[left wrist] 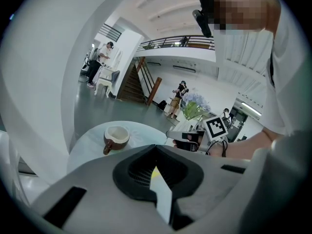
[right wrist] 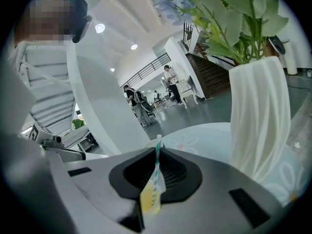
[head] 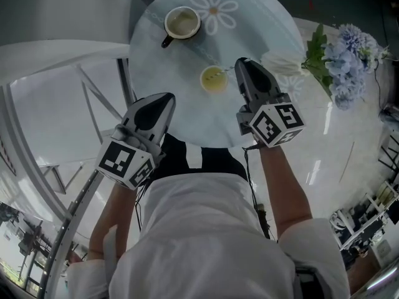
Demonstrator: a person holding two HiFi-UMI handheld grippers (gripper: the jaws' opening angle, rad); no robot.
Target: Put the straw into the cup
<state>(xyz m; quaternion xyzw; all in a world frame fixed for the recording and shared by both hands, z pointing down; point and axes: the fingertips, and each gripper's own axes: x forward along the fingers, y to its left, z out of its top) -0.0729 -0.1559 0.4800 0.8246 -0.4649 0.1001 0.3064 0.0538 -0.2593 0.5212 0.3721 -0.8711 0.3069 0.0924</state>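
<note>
Pale-blue round table (head: 156,61), yellow cup (head: 213,79), glossy white floor (head: 324,151)

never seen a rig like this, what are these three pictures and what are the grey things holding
A person holds a two-fingered gripper in each hand; no robot. The head view looks down from their head at a round table with a brown mug, a yellow cup and a white vase of flowers. The other two pictures come from cameras riding on the grippers. The right gripper grips a striped straw in its fingers; the left gripper pinches a white paper strip.
</note>
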